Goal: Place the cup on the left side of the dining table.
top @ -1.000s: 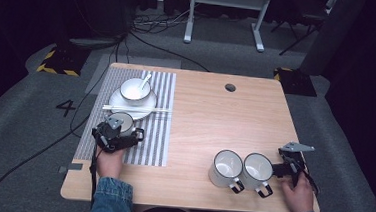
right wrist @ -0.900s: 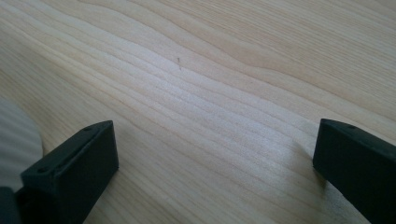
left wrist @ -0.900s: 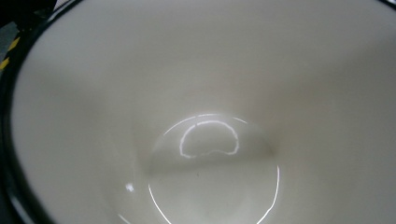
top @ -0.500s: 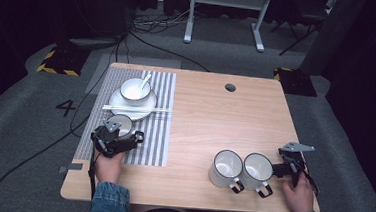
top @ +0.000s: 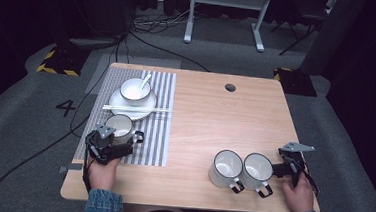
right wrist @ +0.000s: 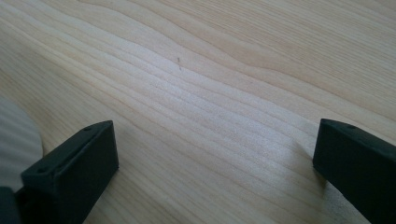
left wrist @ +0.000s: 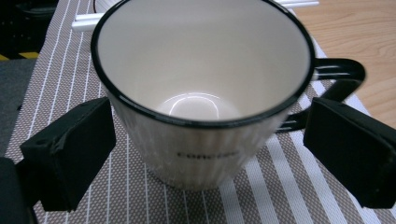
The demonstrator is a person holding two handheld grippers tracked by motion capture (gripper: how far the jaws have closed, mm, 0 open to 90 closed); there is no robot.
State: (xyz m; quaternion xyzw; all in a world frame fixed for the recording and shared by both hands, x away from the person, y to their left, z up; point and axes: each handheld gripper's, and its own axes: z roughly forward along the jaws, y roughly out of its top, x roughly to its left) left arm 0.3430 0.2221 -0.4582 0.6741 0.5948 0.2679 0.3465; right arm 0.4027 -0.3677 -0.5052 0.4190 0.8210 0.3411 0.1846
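Room: dark floor around a wooden table, with cables and a white desk frame at the far side.
Mat: a striped placemat covers the left part of the table.
Far left setting: a white bowl with a spoon in it stands on a plate; white chopsticks lie across the plate's near edge.
Mug on mat: a white mug with a black rim stands upright on the placemat, just near of the plate, its black handle pointing right.
Left gripper: the left gripper is open, one jaw on each side of the mug's lower wall; the left jaw is right beside the wall, the right jaw stands apart from it by the handle. In the high view it sits at the near left, held by a hand.
Near right mugs: two more white mugs stand side by side, touching or nearly so, one on the left and one on the right, handles toward the near edge.
Right gripper: the right gripper is open over bare wood, jaws wide apart. In the high view it lies just right of the right-hand mug, held by the other hand.
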